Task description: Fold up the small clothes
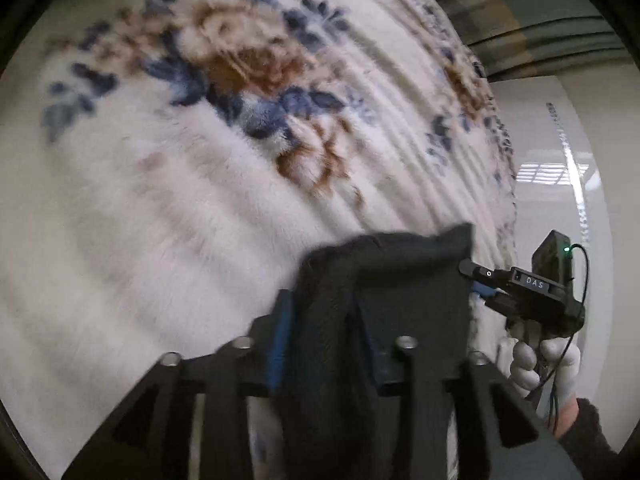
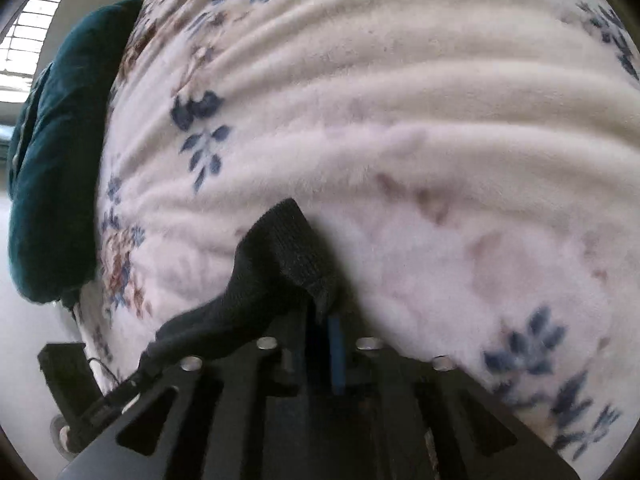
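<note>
The black sock (image 2: 280,264) stretches lengthwise between the left gripper (image 1: 326,344), loosely parted around it, and the right gripper (image 2: 320,344), clamping its end, over the floral blanket (image 2: 400,100).

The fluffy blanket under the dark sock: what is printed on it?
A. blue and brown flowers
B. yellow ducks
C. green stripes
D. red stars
A: the white fleecy blanket under the dark sock carries clusters of blue leaves and brown blossoms, seen in both wrist views.

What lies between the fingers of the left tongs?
Dark knit fabric, a small black garment, fills the gap between the left tongs' blue-padded fingers; the left wrist view shows it over the floral fleece blanket.
</note>
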Motion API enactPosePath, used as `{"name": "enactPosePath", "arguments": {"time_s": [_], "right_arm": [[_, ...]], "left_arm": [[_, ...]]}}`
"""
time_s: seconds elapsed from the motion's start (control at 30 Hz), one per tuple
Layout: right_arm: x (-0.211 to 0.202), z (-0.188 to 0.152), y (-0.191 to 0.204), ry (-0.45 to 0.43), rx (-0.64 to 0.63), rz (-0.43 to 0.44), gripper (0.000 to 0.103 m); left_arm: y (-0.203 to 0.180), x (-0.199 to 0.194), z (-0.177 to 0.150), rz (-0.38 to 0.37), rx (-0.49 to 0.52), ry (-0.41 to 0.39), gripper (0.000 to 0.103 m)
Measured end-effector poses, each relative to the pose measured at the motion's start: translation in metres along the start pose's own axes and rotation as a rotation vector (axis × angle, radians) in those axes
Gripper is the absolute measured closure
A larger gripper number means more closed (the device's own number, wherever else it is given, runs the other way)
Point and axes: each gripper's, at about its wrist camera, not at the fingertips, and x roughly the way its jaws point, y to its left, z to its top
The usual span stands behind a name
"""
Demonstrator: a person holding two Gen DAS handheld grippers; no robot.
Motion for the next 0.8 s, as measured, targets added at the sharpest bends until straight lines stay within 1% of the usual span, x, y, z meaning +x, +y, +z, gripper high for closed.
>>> {"name": "enactPosePath", "arguments": {"time_s": [0.03, 0.07, 0.13, 0.17, 0.2, 0.23, 0.27, 0.3, 0.33, 0.37, 0.4, 0.43, 0.47, 0.5, 0.53, 0.57, 0.63, 0.67, 0.7, 0.73, 0.77, 0.8], "right_arm": [[-0.01, -0.008, -0.002, 0.017, -0.004, -0.005, 0.061], [-0.017, -0.016, -0.005, 0.024, -0.013, -0.007, 0.057], [-0.038, -0.046, -0.013, 0.045, -0.037, 0.025, 0.056], [-0.043, -0.06, -0.017, 0.063, -0.039, 0.02, 0.053], [-0.049, -0.081, -0.025, 0.082, -0.036, 0.017, 0.052], [-0.05, -0.099, -0.033, 0.11, -0.025, 0.028, 0.052], [-0.048, -0.115, -0.042, 0.145, -0.014, 0.037, 0.052], [-0.043, -0.137, -0.051, 0.19, 0.005, 0.056, 0.052], [-0.037, -0.15, -0.056, 0.212, 0.014, 0.065, 0.052], [-0.031, -0.166, -0.062, 0.235, 0.025, 0.074, 0.052], [-0.024, -0.181, -0.068, 0.248, 0.044, 0.106, 0.052], [-0.022, -0.189, -0.072, 0.244, 0.055, 0.134, 0.059], [-0.023, -0.201, -0.076, 0.187, 0.08, 0.191, 0.086], [-0.027, -0.206, -0.078, 0.149, 0.087, 0.193, 0.091], [-0.029, -0.208, -0.079, 0.126, 0.086, 0.177, 0.101], [-0.036, -0.21, -0.08, 0.082, 0.075, 0.131, 0.101], [-0.039, -0.208, -0.086, 0.06, 0.074, 0.072, 0.101], [-0.039, -0.208, -0.093, 0.08, 0.087, 0.083, 0.101], [-0.042, -0.209, -0.095, 0.086, 0.087, 0.093, 0.101], [-0.044, -0.21, -0.092, 0.092, 0.07, 0.104, 0.1], [-0.049, -0.213, -0.089, 0.114, 0.057, 0.11, 0.094], [-0.052, -0.211, -0.093, 0.135, 0.06, 0.111, 0.085]], "left_arm": [[-0.002, -0.007, -0.008, 0.001, 0.003, -0.006, 0.049], [-0.003, -0.018, -0.024, 0.003, -0.007, -0.014, 0.049], [-0.005, -0.02, -0.048, -0.014, -0.023, 0.019, 0.049], [-0.006, -0.018, -0.063, 0.001, -0.027, 0.045, 0.049], [-0.007, -0.014, -0.078, 0.01, -0.021, 0.07, 0.049], [-0.01, -0.009, -0.088, 0.01, -0.008, 0.087, 0.051], [-0.013, -0.002, -0.1, 0.029, 0.012, 0.1, 0.053], [-0.015, 0.001, -0.109, 0.038, 0.027, 0.094, 0.077], [-0.016, 0.003, -0.113, 0.043, 0.035, 0.083, 0.084], [-0.015, 0.001, -0.115, 0.053, 0.032, 0.06, 0.086], [-0.013, 0.0, -0.114, 0.056, 0.019, 0.053, 0.088], [-0.01, 0.0, -0.112, 0.057, 0.003, 0.055, 0.088], [-0.009, 0.001, -0.111, 0.059, -0.004, 0.058, 0.088], [-0.011, 0.002, -0.11, 0.072, 0.012, 0.055, 0.088], [-0.013, 0.002, -0.11, 0.083, 0.028, 0.058, 0.088], [-0.013, 0.003, -0.11, 0.087, 0.037, 0.06, 0.088], [-0.012, 0.002, -0.11, 0.078, 0.036, 0.066, 0.088], [-0.013, 0.0, -0.111, 0.078, 0.042, 0.066, 0.088], [-0.014, -0.001, -0.112, 0.083, 0.043, 0.068, 0.084], [-0.015, -0.002, -0.113, 0.081, 0.032, 0.075, 0.083], [-0.015, -0.005, -0.114, 0.067, 0.02, 0.074, 0.081], [-0.014, -0.009, -0.117, 0.075, 0.012, 0.07, 0.075]]}}
